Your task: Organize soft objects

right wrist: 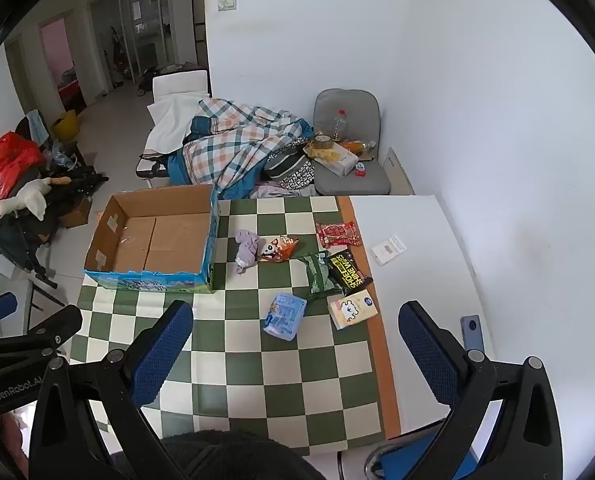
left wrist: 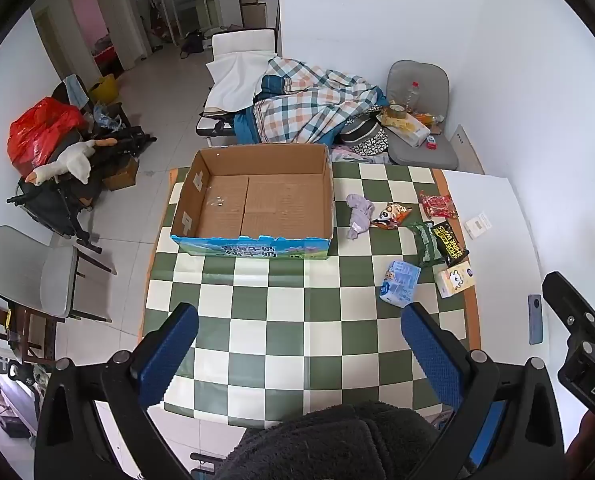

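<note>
My left gripper (left wrist: 299, 354) has two fat blue fingers (left wrist: 169, 354) with a bumpy dotted skin. They sit on shiny black arms with round silver screws. My right gripper (right wrist: 297, 350) looks just the same, blue pads (right wrist: 427, 350) on black arms. One black part says "GenRobot.AI" in white letters. Another shows "DAS". My sleeve (left wrist: 337, 440) is dark, soft and fuzzy.

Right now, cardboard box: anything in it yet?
Empty. The cardboard box shows bare floor panels; the purple cloth lies outside it.

One box (left wrist: 253, 204), one cloth (left wrist: 359, 209), six packets (left wrist: 400, 288).
</note>
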Demonstrator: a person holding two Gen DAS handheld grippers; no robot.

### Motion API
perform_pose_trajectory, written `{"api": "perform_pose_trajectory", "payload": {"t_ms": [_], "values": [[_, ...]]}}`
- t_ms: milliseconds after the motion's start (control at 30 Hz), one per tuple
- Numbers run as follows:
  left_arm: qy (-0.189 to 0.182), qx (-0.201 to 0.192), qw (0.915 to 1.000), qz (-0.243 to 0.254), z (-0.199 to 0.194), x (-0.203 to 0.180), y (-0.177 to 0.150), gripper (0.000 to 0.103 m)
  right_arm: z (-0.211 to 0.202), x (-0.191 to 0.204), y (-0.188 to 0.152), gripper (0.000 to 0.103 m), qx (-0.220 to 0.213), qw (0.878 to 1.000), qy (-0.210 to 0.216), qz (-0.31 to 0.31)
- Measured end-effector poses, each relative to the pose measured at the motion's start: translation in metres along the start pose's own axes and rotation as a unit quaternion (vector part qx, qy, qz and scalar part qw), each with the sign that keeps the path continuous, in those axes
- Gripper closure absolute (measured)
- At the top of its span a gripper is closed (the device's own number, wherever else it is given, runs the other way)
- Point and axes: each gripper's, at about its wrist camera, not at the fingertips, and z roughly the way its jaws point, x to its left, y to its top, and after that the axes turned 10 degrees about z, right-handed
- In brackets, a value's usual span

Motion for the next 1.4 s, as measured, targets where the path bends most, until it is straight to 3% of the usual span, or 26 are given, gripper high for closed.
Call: {"api": "perform_pose_trajectory", "payload": {"t_ms": [1400], "values": [[-0.008,-0.009,0.9999,0.001,-0.005,0.003,0.015,0.0,0.006,0.006,0.009,0.0,0.004,1.0,-0.004,0.002]]}}
